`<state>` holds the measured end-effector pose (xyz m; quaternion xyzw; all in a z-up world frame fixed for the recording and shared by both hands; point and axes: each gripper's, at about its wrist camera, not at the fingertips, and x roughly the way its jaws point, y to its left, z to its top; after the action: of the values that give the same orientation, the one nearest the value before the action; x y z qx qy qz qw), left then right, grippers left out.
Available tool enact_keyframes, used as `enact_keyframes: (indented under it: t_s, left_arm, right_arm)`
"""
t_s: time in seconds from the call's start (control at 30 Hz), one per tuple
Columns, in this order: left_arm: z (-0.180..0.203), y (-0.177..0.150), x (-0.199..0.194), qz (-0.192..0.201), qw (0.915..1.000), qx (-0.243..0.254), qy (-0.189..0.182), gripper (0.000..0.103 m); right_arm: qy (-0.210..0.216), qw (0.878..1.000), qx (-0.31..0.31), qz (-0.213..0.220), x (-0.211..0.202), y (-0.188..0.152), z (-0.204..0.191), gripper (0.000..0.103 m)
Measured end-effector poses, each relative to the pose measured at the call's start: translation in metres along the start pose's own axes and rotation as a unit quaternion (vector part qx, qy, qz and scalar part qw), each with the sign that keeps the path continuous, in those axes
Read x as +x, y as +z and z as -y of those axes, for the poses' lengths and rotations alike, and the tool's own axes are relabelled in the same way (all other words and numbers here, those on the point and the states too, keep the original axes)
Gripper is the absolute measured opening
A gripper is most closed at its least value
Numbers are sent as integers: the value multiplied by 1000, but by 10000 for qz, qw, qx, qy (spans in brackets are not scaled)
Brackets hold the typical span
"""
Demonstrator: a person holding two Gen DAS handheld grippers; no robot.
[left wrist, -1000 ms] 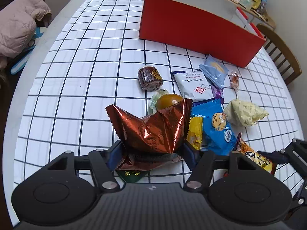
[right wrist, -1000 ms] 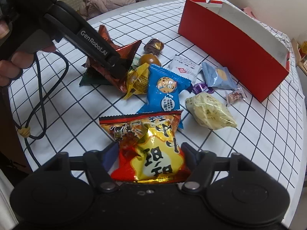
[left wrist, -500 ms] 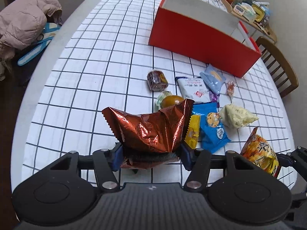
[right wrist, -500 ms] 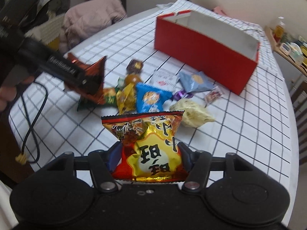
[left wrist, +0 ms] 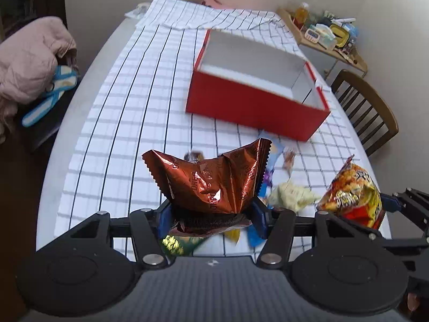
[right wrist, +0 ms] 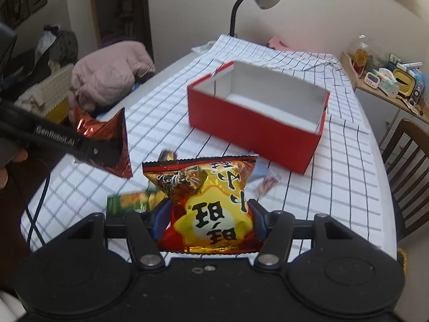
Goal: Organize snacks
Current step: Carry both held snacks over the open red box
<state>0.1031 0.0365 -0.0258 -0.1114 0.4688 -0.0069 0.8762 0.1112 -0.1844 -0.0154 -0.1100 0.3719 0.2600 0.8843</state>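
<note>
Left tongs [left wrist: 211,212] grip a brown foil packet [left wrist: 211,179]; right tongs [right wrist: 209,220] grip a yellow snack bag [right wrist: 211,206] above the desk [right wrist: 335,187].

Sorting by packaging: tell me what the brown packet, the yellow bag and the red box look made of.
Brown packet: shiny metallic foil film, sharply creased, zigzag-cut edges.
Yellow bag: glossy printed plastic film, puffed, crimped top seam.
Red box: probably cardboard, with thin stiff walls, matte red outside, plain white inside.

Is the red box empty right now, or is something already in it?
Empty as far as both views show: the red box is open-topped, only bare white floor and walls visible. The strip behind its near wall is hidden.
</note>
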Motion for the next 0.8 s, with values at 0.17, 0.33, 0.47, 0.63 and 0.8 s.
enact_keyframes:
  t_s: [0.17,0.33,0.47,0.63,0.8]
  left_arm:
    - [11,34,-2,70,10000,8,-4,57]
    - [24,74,1,225,9997,53,35,57]
    - [35,104,13,262,9996,90,100,57]
    - [47,141,35,299,9993,128,195,57]
    - [58,172,63,286,9989,227,288,57]
  right_arm:
    - [-56,9998,127,159,-2,32,19,60]
    - [-223,9991,193,302,7,64,41,60]
    - [-350,9983,320,331,22,88,62,60]
    - [-463,9979,345,299,46,112,81,60]
    - [-594,9974,340,211,75,128,96,60]
